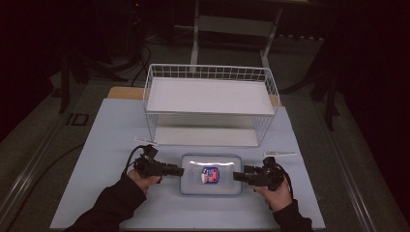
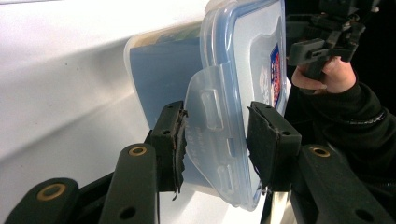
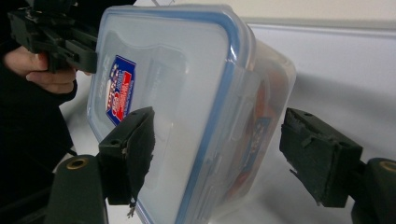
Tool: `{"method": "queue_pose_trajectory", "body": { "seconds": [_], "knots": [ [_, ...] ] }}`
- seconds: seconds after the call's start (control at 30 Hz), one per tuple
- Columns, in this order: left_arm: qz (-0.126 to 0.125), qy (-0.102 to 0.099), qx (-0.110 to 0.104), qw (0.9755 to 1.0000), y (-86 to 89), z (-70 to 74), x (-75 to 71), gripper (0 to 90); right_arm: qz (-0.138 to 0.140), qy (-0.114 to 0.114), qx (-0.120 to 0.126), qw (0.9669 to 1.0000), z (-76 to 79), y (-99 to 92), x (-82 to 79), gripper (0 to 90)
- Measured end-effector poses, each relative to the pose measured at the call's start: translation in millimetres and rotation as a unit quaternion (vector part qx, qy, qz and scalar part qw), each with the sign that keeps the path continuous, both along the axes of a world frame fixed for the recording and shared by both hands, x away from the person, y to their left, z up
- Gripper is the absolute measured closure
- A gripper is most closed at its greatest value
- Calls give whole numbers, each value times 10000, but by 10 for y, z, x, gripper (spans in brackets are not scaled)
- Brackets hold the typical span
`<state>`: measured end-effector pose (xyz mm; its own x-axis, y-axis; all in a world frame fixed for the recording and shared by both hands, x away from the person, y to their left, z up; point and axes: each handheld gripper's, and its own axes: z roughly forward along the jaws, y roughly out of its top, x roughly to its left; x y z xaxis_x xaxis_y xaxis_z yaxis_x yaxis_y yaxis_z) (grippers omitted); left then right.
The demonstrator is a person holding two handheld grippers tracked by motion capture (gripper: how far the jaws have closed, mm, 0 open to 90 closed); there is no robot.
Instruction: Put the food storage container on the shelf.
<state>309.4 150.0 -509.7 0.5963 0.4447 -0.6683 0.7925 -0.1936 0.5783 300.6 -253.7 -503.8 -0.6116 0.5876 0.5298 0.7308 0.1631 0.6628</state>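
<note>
A clear plastic box (image 1: 211,186) with a blue-rimmed lid and a red-and-blue sticker (image 1: 209,175) lies flat on the white table (image 1: 109,145), near the front. My left gripper (image 1: 180,170) is at its left side. In the left gripper view, the jaws of the left gripper (image 2: 215,126) stand open on either side of the lid's latch flap (image 2: 208,107), with a gap at the right pad. My right gripper (image 1: 237,176) is at the box's right side. Its jaws (image 3: 217,140) are wide open, straddling the edge of the box (image 3: 177,93) without pressing on it.
A white wire basket (image 1: 210,72) with a flat white shelf stands behind the box, at the table's far half. Two thin pale strips (image 1: 145,141) (image 1: 280,153) lie on the table just behind each gripper. The surroundings are dark floor and table legs.
</note>
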Motion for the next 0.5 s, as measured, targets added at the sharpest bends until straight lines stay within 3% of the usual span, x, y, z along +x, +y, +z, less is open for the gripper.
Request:
{"method": "queue_pose_trajectory", "body": {
  "seconds": [0.07,0.1,0.17,0.23,0.33,0.5],
  "knots": [
    [-11,-31,16,10000,-3,6,-14,578,44,49,1,10000,-11,5,2,285],
    [-7,-32,23,10000,-4,7,-20,580,168,215,44,9996,-41,7,3,318],
    [-11,-49,34,10000,-6,12,-31,580,184,307,150,9992,-54,-4,-4,353],
    [-12,-36,26,10000,-4,10,-33,582,206,340,168,9991,-53,-11,-3,365],
    [8,-22,2,10000,1,5,-52,583,220,335,241,9989,-29,-66,-6,486],
    [7,-120,101,9999,-16,39,-101,584,219,502,348,9979,-27,-102,-1,515]
  ]
}}
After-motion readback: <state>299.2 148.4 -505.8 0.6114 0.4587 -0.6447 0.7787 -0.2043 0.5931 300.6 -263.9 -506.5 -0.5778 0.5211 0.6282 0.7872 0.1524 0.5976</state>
